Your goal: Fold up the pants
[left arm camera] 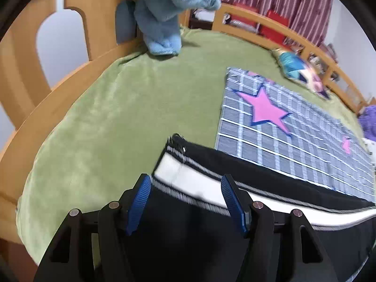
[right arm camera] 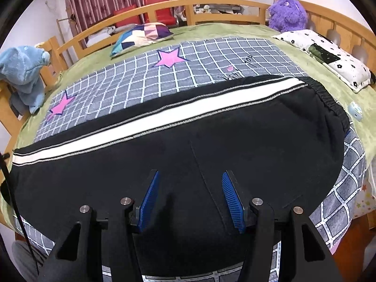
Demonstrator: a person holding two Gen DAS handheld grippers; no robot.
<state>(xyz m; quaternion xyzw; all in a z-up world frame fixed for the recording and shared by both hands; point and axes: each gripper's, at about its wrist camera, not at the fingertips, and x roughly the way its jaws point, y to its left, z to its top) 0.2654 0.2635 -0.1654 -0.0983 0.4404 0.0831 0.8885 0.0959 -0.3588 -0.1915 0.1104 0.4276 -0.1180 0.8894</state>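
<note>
Fingers (left arm camera: pixel 141 202) on the left gripper (left arm camera: pixel 186 202) are sitting spread apart with nothing pinched, hovering right over the cuff end of the black track pants (left arm camera: pixel 211 211), and that view is a bit motion-blurred so I can't tell if the tips are touching cloth yet. Those pants are lying flat along the near edge of the bed, on the grey checked blanket (left arm camera: pixel 293 129) with the pink stars, legs apparently already stacked one on the other, white side stripe (left arm camera: pixel 195 181) facing up. Out past the cuff it's just green bedsheet (left arm camera: pixel 105 117) and a blue plush toy (left arm camera: pixel 164 23) draped on the wooden bed frame (left arm camera: pixel 47 94).

Moving over to the right gripper (right arm camera: pixel 190 197), its fingers are gaping open too, holding nothing, poised over the seat area near a pocket seam, with the elastic waistband (right arm camera: pixel 329 103) further off to the right.

My guess is the step in hand is grabbing both ends for the lengthwise fold, cuffs up to waistband. To do it well, I'm thinking: be pinching both layers at the cuff, not just the top one, and be gripping close to the edge so it isn't bunching. Right side should probably be shifting toward the waistband or pinning it down, otherwise the whole thing is sliding on that blanket.
</note>
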